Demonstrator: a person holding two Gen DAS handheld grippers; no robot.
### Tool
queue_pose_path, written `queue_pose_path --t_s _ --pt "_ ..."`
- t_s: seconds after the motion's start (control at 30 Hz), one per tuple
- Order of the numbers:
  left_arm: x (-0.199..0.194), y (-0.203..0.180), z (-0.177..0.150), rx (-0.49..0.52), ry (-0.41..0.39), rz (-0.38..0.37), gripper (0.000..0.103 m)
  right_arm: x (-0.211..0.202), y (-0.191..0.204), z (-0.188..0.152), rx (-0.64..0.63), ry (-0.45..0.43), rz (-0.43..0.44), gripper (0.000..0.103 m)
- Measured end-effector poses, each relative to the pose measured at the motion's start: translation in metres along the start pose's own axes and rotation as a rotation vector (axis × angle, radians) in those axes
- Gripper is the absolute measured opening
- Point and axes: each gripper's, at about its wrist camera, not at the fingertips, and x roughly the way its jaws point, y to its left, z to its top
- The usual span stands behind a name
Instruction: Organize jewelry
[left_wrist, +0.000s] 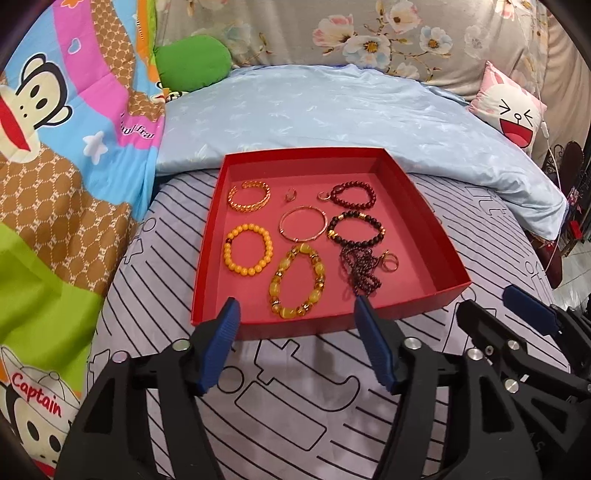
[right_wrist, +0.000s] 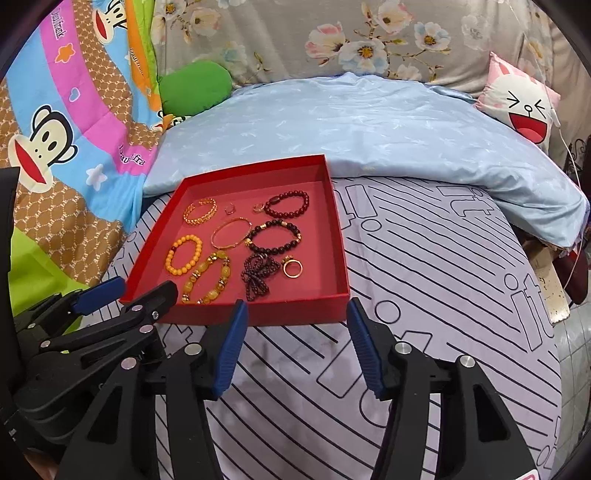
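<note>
A shallow red box (left_wrist: 439, 254) (right_wrist: 338, 251) lies on the striped bed sheet and holds several pieces of jewelry: a gold cuff (left_wrist: 250, 195), an orange bead bracelet (left_wrist: 246, 248), a yellow amber bracelet (left_wrist: 298, 285), a thin gold bangle (left_wrist: 303, 223), two dark bead bracelets (left_wrist: 353, 194) (left_wrist: 355, 229), a dark bead string (left_wrist: 360, 269) and gold rings (right_wrist: 292, 268). My left gripper (left_wrist: 295, 306) is open and empty just before the box's near wall. My right gripper (right_wrist: 295, 310) is open and empty at the box's near right corner.
A light blue quilt (left_wrist: 332, 110) lies behind the box. A cartoon monkey blanket (left_wrist: 55, 129) is on the left, a green pillow (left_wrist: 192, 62) at the back, and a pink rabbit cushion (left_wrist: 513, 110) at the back right. The bed's edge drops off at the right.
</note>
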Motion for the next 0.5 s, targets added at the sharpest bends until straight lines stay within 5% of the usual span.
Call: queue_pose_path --t_s 0.33,0.5 --pt "0.002 0.01 -0.02 -0.049 0.022 0.046 0.087 -0.003 -0.001 -0.017 -0.036 -0.018 -0.048 0.071" --pt "0.003 0.014 -0.027 -0.059 0.024 0.069 0.089 -0.002 -0.001 -0.023 -0.038 -0.021 -0.058 0.08"
